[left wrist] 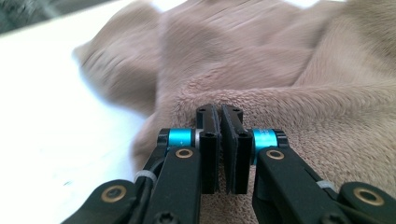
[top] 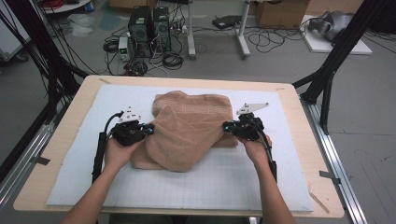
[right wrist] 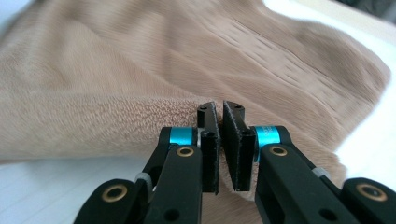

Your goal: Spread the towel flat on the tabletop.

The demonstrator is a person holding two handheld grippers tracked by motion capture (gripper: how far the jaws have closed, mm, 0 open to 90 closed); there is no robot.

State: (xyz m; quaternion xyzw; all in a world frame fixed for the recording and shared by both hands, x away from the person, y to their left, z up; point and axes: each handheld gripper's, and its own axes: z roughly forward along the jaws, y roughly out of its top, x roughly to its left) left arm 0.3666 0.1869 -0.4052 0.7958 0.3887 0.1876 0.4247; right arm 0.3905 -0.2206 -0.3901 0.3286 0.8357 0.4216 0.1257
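Both tongs (top: 150, 128) (top: 226, 126) pinch opposite edges of the tan towel (top: 189, 128).

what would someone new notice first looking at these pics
The big tan towel lying rumpled in the middle of the white mat draws the eye first. Next, the two black grippers flank it: the left gripper at its left edge and the right gripper at its right edge, each with jaws nearly closed at the cloth.
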